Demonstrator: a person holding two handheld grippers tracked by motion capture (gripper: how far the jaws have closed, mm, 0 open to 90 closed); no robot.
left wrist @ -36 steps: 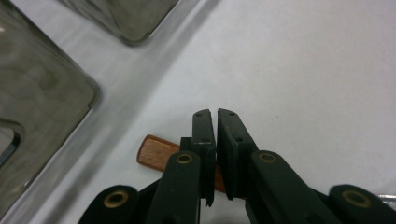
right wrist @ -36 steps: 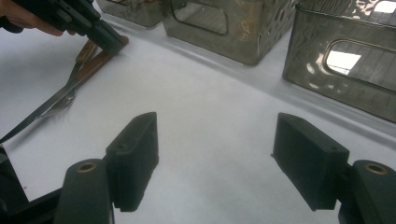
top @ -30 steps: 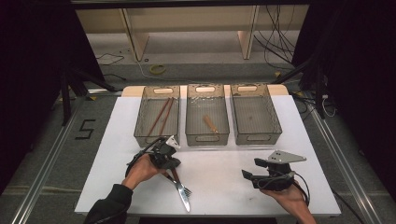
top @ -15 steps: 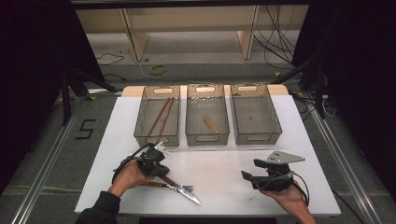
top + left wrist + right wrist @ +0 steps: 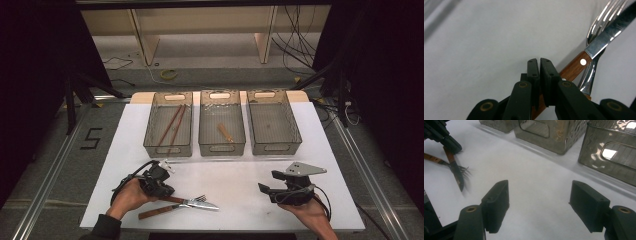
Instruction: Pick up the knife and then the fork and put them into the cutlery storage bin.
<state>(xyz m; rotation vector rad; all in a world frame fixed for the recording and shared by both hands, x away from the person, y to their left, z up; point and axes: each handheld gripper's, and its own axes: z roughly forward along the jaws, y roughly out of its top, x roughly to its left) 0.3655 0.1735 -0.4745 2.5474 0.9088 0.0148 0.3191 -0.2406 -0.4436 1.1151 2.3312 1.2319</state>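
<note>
From above, the left gripper (image 5: pixel 159 181) sits lower left on the white table (image 5: pixel 235 170), clamped on a wooden-handled knife (image 5: pixel 192 203) lying across a fork (image 5: pixel 165 209). The right gripper (image 5: pixel 270 192), lower right, holds nothing.

Left gripper view: jaws pinched tight on the knife handle (image 5: pixel 574 67), blade upper right.

Right gripper view: jaws wide apart over bare table
</note>
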